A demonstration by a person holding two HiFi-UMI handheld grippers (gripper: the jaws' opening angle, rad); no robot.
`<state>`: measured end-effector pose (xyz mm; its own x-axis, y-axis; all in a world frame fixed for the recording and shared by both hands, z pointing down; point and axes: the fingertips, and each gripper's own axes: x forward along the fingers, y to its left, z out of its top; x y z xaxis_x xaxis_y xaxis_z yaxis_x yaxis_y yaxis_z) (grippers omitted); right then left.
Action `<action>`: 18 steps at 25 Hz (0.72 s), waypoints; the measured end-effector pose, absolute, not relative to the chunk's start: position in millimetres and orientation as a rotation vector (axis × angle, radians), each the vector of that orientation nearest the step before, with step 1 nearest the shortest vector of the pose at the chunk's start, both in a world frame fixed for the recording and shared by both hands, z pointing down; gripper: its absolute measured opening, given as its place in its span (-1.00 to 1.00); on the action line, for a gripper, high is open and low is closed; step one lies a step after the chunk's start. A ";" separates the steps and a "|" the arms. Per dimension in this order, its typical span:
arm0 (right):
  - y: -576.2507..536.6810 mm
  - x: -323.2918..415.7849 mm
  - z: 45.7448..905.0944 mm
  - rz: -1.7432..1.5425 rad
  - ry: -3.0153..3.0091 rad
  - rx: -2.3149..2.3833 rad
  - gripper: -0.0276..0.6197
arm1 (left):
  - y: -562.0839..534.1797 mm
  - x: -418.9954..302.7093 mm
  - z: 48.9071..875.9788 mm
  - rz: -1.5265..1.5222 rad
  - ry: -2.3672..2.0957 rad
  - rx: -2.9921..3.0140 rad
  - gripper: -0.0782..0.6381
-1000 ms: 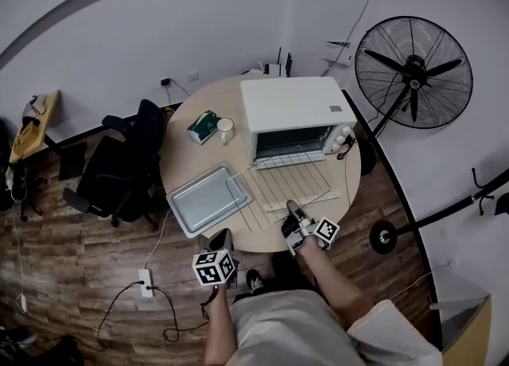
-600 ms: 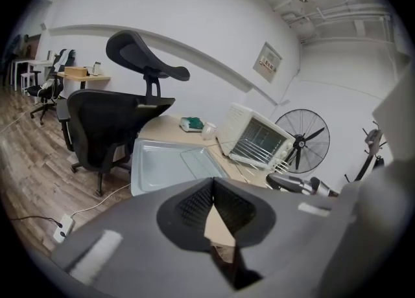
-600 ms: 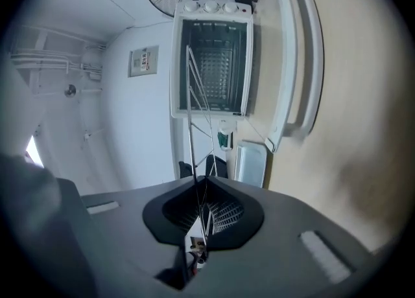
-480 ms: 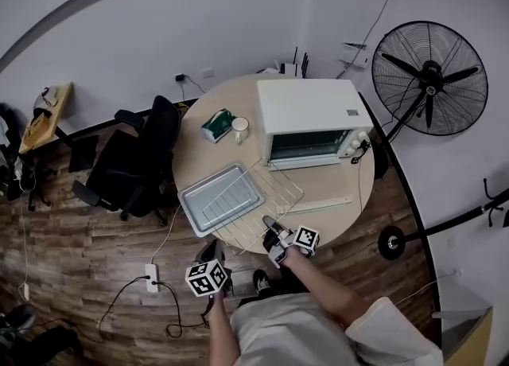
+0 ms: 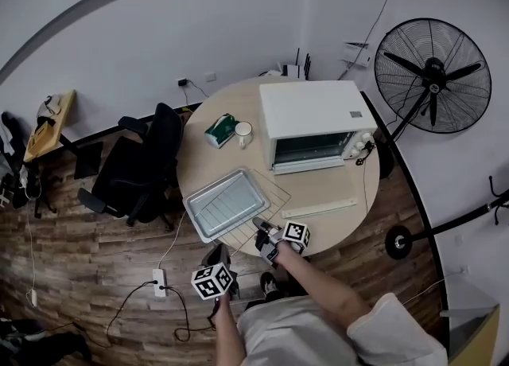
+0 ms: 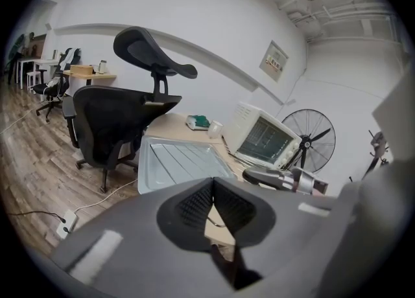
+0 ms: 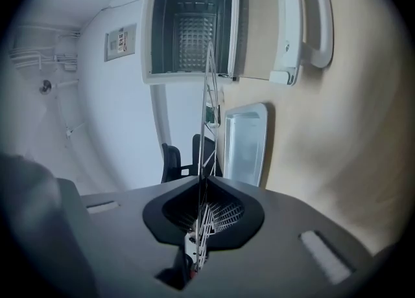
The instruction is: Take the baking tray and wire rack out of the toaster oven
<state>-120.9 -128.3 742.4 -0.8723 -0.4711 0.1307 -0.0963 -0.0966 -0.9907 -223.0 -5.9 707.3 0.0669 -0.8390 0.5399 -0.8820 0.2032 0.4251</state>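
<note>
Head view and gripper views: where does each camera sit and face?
Head view: on the person's head, facing steeply down at the round table; both forearms show.
Left gripper view: on the left hand-held gripper, facing across the baking tray to the toaster oven; shut jaws show.
Right gripper view: on the right hand-held gripper, rolled sideways, facing the oven along the wire rack it clamps.
Both gripper views share tray and oven.

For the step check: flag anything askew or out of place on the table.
The wire rack, clamped by the right hand-held gripper, sits skewed, partly overlapping the baking tray near the front edge of the table. The toaster oven has its door open. Nothing looks spilled or damaged.
</note>
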 end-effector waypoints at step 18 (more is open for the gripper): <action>-161.9 -167.5 768.4 -2.088 1.833 -0.752 -0.90 | 16.8 -248.1 722.1 0.051 -1.789 1.498 -0.62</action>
